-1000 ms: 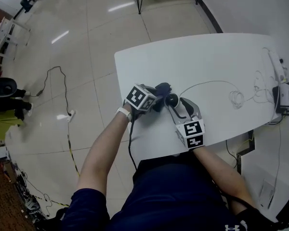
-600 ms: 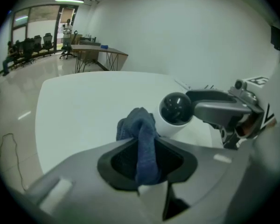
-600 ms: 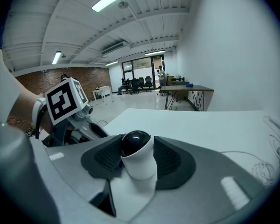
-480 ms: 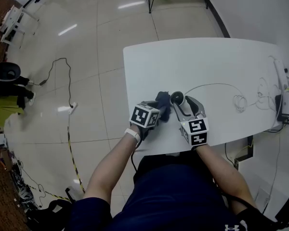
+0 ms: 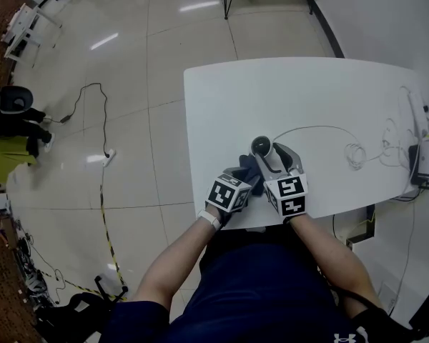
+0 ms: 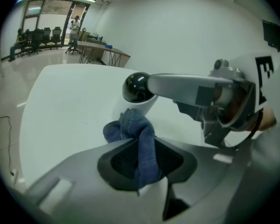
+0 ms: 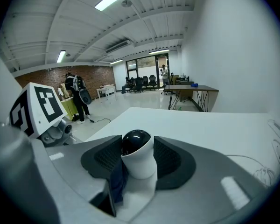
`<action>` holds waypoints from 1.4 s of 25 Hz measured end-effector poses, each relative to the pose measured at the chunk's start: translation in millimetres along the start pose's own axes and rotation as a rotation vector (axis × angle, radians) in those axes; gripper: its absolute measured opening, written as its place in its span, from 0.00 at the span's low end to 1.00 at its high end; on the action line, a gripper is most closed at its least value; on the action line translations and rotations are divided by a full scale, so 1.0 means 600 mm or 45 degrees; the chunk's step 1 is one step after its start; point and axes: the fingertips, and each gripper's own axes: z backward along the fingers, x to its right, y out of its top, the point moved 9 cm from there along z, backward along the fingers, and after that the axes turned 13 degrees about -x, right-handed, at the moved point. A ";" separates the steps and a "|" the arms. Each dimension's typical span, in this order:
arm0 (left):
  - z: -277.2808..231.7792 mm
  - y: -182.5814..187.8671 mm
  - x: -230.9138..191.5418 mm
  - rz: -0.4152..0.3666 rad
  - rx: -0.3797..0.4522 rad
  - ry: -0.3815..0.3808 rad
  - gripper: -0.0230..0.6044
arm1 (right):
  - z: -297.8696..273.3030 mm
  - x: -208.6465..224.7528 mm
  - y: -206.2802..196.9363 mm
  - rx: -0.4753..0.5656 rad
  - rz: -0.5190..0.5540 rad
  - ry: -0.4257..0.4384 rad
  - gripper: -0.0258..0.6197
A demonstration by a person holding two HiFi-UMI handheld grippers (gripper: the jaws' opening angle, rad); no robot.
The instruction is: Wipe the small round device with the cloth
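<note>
The small round device [image 5: 262,147], a white body with a glossy black dome, stands on the white table [image 5: 222,98] near its front edge. My right gripper [image 5: 270,157] is shut on it, one pad on each side of the body [image 7: 141,164]. My left gripper [image 5: 247,180] sits just left of it, nearer the table edge, and is shut on a blue cloth [image 6: 143,141]. The cloth's bunched end lies against the device's [image 6: 136,88] lower left side. The cloth [image 7: 117,180] also shows low beside the device's base in the right gripper view.
A thin cable [image 5: 320,128] runs from the device to a coil [image 5: 352,148] on the right. A power strip and plugs [image 5: 423,143] sit at the table's right edge. In the background are a cable on the floor [image 5: 100,120] and a person [image 7: 79,97].
My left gripper has drawn the cloth back from the device's far left side toward the table's near edge, rolling as it went. The right gripper has kept the device still.
</note>
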 end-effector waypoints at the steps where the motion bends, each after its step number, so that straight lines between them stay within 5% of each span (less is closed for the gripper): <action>1: -0.005 -0.001 0.005 0.004 0.002 -0.006 0.21 | -0.001 0.001 0.000 -0.004 0.006 0.004 0.38; 6: -0.015 0.005 0.024 0.024 0.022 -0.051 0.21 | 0.007 0.006 0.002 -0.026 -0.017 0.061 0.38; 13: 0.015 -0.017 0.042 0.085 0.110 -0.141 0.21 | 0.081 0.067 -0.030 0.096 -0.291 0.158 0.37; 15: 0.034 -0.019 0.056 0.069 0.149 -0.218 0.21 | 0.093 0.084 -0.049 0.088 -0.412 0.312 0.36; 18: 0.054 -0.011 0.087 -0.015 0.219 -0.388 0.21 | 0.103 0.089 -0.083 0.095 -0.555 0.727 0.39; 20: 0.059 -0.001 0.103 -0.077 0.265 -0.471 0.21 | 0.112 0.088 -0.104 0.130 -0.624 0.949 0.56; 26: 0.068 0.025 0.125 -0.174 0.320 -0.643 0.21 | 0.125 0.078 -0.130 0.224 -0.829 1.213 0.64; 31: 0.059 0.032 0.124 -0.139 0.322 -0.709 0.21 | 0.118 0.082 -0.135 0.253 -0.947 1.226 0.33; 35: 0.055 0.032 0.116 -0.147 0.294 -0.665 0.21 | 0.110 0.074 -0.132 0.217 -0.916 1.206 0.31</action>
